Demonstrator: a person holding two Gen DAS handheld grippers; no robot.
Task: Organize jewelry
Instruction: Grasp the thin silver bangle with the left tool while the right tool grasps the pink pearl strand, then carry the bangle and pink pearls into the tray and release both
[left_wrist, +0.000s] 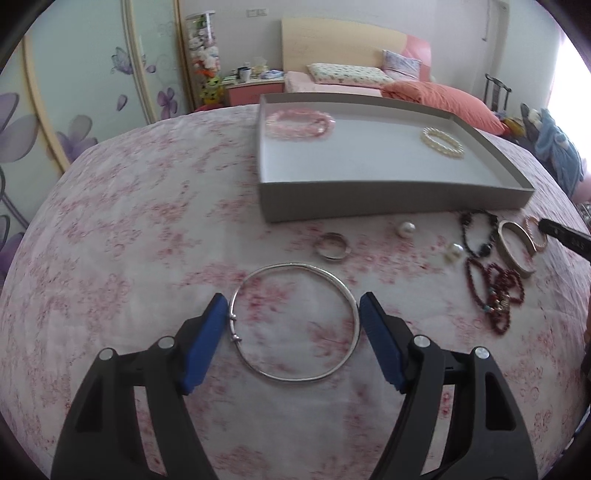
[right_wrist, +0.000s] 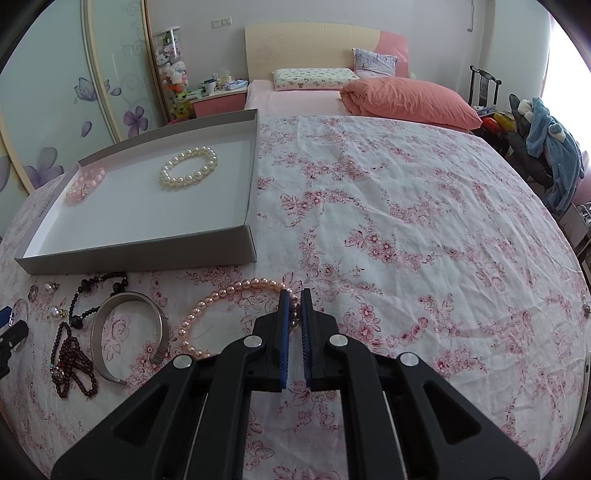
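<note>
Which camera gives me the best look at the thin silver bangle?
The left wrist view: the thin silver bangle lies whole on the floral cloth between the left gripper's blue pads. The right wrist view catches only a sliver at its left edge, if that.

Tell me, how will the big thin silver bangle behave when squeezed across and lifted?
The bangle is thin wire, so probably light and slightly springy. Smooth metal may slip on the left hand-held gripper pads. It lies flat, unlikely to roll.

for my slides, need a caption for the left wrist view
Left gripper straddles a thin silver bangle on the floral bedspread, grey tray beyond.
</note>
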